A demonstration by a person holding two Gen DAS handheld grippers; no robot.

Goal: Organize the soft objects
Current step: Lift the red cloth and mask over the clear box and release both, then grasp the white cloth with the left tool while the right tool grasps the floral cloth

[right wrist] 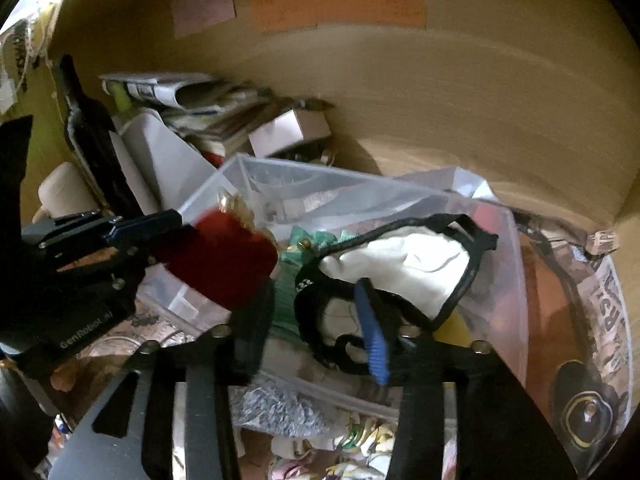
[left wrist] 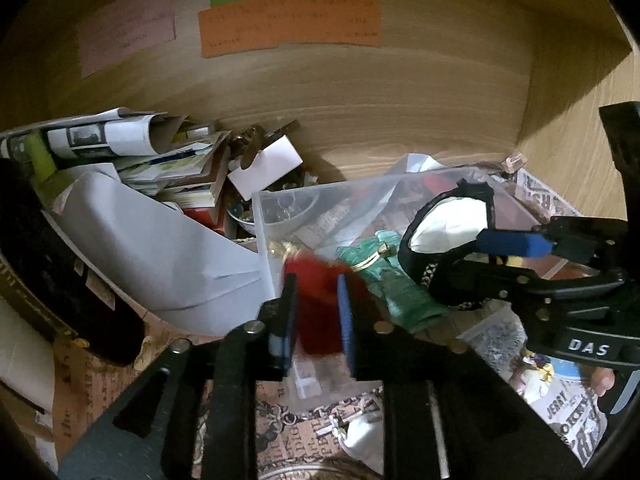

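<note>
Left tool (left wrist: 314,312) clamps the red pouch (left wrist: 320,300) between its pads

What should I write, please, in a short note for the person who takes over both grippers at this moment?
Left hand-held gripper: shut on the red soft pouch, held above the near-left corner of the clear plastic bin.
Right hand-held gripper: shut on the white pouch with black trim, over the bin.
Green pouch lies between them, seemingly in the bin.
Done: both pouches gripped.
Left: set both pouches down in order.
</note>
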